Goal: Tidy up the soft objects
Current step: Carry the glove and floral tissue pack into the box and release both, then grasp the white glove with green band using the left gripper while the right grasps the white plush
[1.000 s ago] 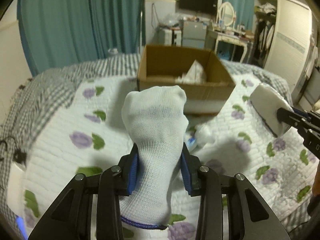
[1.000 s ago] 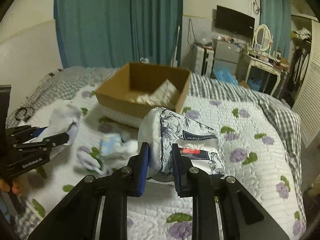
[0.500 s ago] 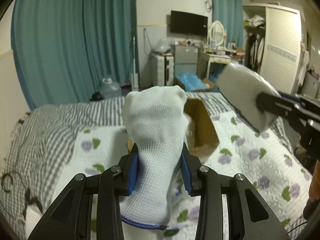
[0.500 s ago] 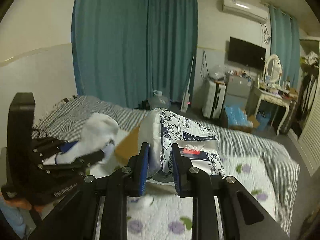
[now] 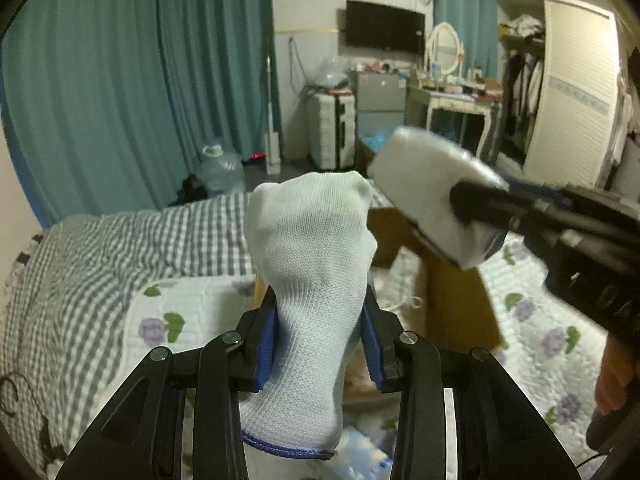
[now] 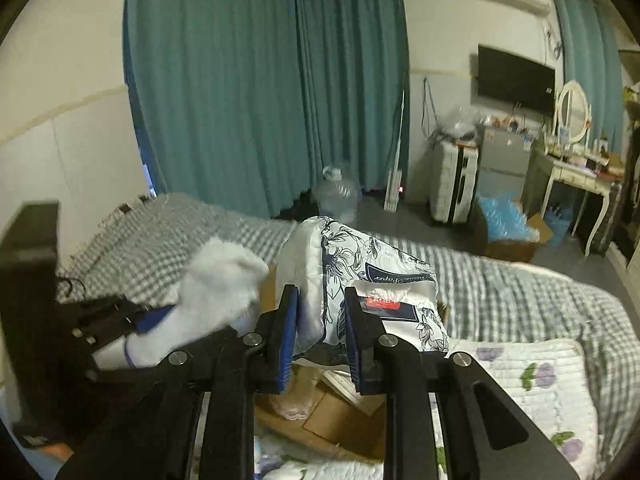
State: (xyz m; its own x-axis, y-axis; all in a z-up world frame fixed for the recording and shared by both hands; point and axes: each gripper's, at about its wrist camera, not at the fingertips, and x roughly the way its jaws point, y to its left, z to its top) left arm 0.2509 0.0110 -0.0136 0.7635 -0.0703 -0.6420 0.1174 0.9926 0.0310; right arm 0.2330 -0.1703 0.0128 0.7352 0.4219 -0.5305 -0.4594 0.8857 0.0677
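My left gripper [image 5: 320, 344] is shut on a white sock [image 5: 312, 280] with a blue cuff, held upright above the near side of the cardboard box [image 5: 456, 300]. My right gripper [image 6: 321, 336] is shut on a white tissue pack [image 6: 372, 280] with a dark floral print, held over the same box [image 6: 336, 416]. The pack also shows in the left wrist view [image 5: 432, 188], at the right, above the box. The sock and left gripper show at the left of the right wrist view [image 6: 208, 300]. Papers or packs lie inside the box.
The box stands on a bed with a white quilt with purple flowers [image 5: 560, 344] and a grey checked blanket [image 5: 100, 264]. More soft items lie on the quilt before the box [image 5: 360, 456]. Teal curtains, a water jug, a suitcase and a dressing table stand beyond the bed.
Both grippers have moved forward and closer together, from above the quilt to over the box. Each keeps its hold, the sock and the tissue pack unchanged in the jaws.
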